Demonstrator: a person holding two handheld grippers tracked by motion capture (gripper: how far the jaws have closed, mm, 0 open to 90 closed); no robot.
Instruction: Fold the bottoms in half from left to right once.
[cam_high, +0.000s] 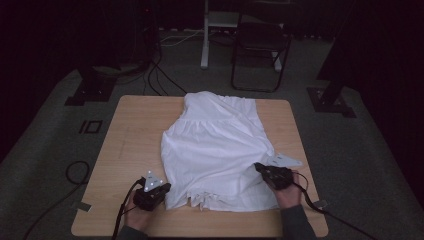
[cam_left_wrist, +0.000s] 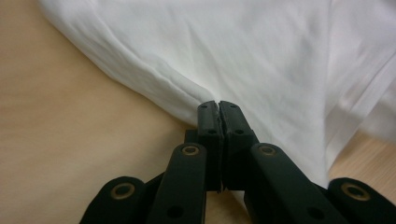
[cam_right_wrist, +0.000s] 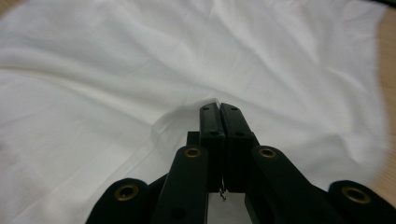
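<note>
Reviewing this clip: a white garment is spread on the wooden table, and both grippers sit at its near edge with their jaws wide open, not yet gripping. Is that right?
Not quite. The jaws are shut, not open: in the left gripper view the left gripper pinches the white garment at its folded edge, and in the right gripper view the right gripper is closed on the cloth too. The rest holds: the garment lies on the wooden table.

Fabric between closed tips of left gripper (cam_left_wrist: 218, 103): not discernible. White garment (cam_high: 215, 150) cut off by gripper-view edges. Room beyond table (cam_high: 125, 150) too dark.
</note>
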